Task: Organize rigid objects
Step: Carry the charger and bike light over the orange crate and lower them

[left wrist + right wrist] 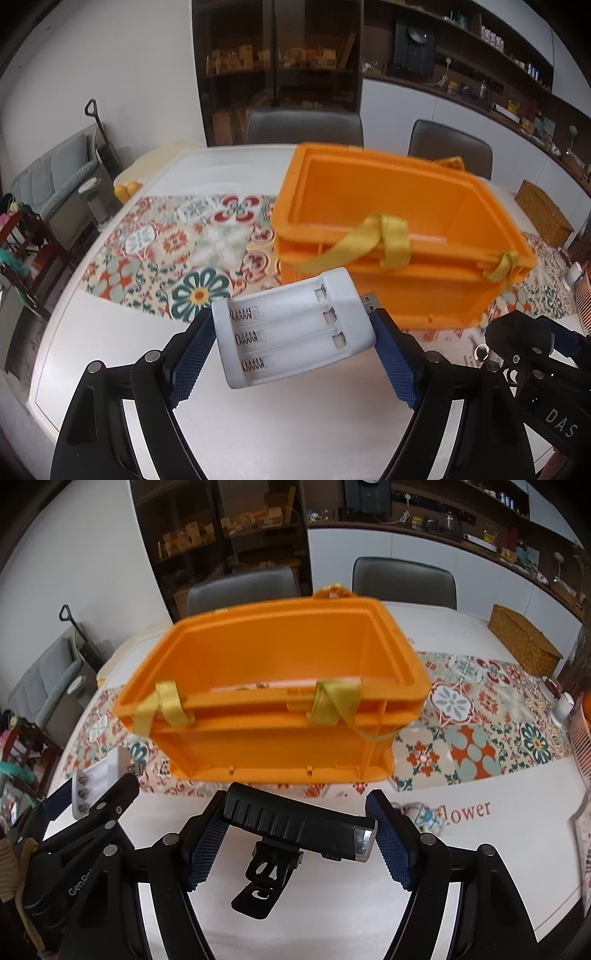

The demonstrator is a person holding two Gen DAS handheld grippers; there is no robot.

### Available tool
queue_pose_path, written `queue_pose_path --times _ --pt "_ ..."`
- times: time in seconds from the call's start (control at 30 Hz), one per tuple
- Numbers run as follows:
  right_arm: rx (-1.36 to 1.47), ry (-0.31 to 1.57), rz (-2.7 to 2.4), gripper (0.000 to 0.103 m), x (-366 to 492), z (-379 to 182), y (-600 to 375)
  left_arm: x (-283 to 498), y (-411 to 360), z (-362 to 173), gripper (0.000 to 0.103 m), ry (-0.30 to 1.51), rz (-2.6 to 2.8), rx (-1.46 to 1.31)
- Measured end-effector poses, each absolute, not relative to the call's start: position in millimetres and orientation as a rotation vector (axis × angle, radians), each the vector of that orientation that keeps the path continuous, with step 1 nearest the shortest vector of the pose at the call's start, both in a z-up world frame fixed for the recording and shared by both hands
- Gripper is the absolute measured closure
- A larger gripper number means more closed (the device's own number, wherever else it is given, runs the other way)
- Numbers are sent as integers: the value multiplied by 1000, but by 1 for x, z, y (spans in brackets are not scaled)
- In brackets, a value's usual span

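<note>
My left gripper (295, 332) is shut on a white USB battery charger (291, 339) with three empty slots, held above the table just in front of the orange crate (399, 206). My right gripper (295, 830) is shut on a black bike light (295, 821) with a clip mount hanging below it, held in front of the same orange crate (273, 664). The crate stands open on the patterned runner (166, 251) and has yellow straps (332, 701) on its near rim. The charger also shows at the left of the right wrist view (99, 779).
A white table (277, 424) carries the runner. A wicker box (524, 646) stands at the far right, a white cup (563, 707) and a pink rack edge (581, 746) at the right. Two grey chairs (402, 579) stand behind the table. Yellow fruit (127, 190) lies at the far left.
</note>
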State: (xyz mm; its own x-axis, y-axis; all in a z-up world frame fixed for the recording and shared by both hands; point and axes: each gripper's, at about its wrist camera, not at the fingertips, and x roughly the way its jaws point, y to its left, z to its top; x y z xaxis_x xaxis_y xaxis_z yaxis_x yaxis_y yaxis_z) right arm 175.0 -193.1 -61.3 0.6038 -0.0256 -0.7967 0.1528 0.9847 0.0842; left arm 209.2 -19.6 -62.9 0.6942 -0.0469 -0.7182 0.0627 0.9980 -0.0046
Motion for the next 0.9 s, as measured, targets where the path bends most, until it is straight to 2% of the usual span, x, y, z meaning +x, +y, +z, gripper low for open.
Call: queue_pose_path --times 0.57,0.9 --pt "142 797 -118 28 176 -12 -198 212 -30 -18 19 668 -89 53" --pt "152 768 -115 29 191 2 -206 226 -40 0 19 654 -121 71"
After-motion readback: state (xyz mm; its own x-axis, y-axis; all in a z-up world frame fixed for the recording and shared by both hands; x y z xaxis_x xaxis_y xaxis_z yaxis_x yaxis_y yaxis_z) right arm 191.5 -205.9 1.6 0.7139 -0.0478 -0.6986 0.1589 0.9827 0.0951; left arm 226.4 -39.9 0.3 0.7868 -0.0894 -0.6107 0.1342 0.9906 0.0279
